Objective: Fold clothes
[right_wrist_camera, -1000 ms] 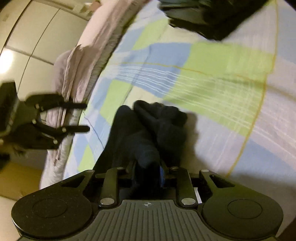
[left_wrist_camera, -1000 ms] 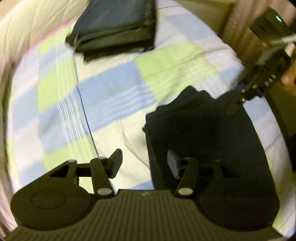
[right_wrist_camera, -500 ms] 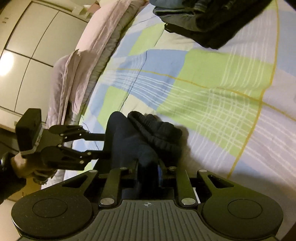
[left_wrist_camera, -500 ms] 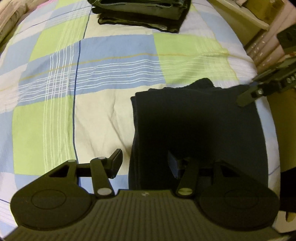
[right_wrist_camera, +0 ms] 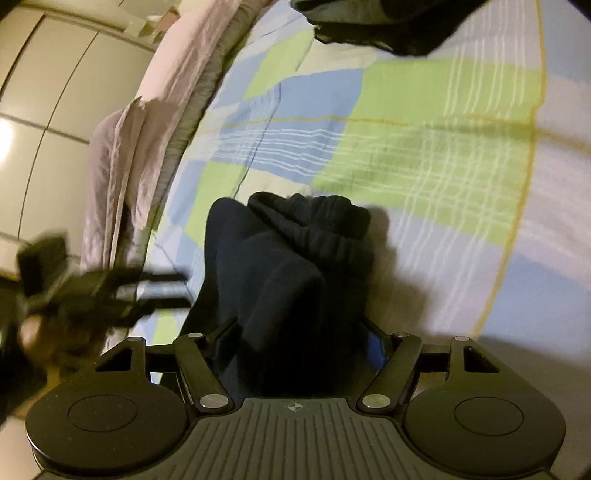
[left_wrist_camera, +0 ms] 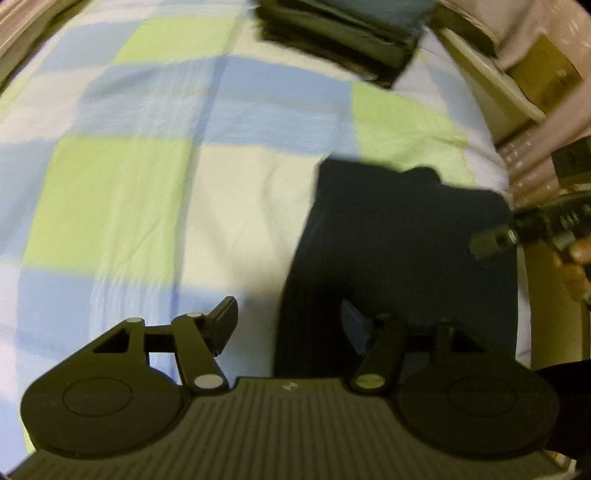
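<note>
Most of the folding looks done: I'm hovering my open left tongs [left_wrist_camera: 288,325] and open right tongs [right_wrist_camera: 301,341] around the folded dark garment [right_wrist_camera: 284,266], with the finished stack [left_wrist_camera: 343,26] beyond.

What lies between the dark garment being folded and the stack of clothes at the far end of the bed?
Only bare checked bedspread between the dark garment and the stack, per the right wrist view.
</note>
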Available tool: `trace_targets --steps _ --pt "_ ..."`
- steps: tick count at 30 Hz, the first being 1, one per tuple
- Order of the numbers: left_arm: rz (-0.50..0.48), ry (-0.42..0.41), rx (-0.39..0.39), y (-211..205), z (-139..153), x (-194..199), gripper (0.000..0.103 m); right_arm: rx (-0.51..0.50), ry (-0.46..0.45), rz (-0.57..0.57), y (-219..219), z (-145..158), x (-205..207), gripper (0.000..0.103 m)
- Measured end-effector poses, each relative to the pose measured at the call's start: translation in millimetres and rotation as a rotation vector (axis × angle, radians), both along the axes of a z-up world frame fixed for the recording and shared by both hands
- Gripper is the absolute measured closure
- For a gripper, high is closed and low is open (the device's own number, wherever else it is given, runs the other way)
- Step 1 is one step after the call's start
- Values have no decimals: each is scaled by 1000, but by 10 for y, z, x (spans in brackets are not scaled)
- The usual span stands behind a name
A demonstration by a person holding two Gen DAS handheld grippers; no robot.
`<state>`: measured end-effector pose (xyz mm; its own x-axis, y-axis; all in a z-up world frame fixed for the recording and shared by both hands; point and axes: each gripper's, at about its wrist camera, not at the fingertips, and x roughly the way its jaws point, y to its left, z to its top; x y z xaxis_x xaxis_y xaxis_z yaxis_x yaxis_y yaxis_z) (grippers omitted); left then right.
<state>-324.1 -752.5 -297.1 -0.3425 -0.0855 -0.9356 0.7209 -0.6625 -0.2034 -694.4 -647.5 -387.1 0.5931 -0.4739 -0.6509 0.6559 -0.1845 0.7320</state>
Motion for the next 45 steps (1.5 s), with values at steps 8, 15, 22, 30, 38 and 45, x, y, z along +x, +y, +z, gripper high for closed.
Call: trace_targets --steps 8,15,22,30,38,45 --pt "183 4 137 483 -278 625 45 47 47 27 -248 22 80 65" --pt "241 88 115 857 -130 584 52 -104 169 290 -1189 497 456 66" --pt "372 81 47 1208 70 710 51 -273 376 728 -2340 651 1705 63" --pt "425 63 -3 1085 70 888 50 -351 419 440 -1548 778 1076 26" --pt "323 102 35 774 -198 537 50 -21 125 79 -31 212 270 26" --pt "297 90 59 782 -259 406 50 21 -100 -114 65 -361 503 26"
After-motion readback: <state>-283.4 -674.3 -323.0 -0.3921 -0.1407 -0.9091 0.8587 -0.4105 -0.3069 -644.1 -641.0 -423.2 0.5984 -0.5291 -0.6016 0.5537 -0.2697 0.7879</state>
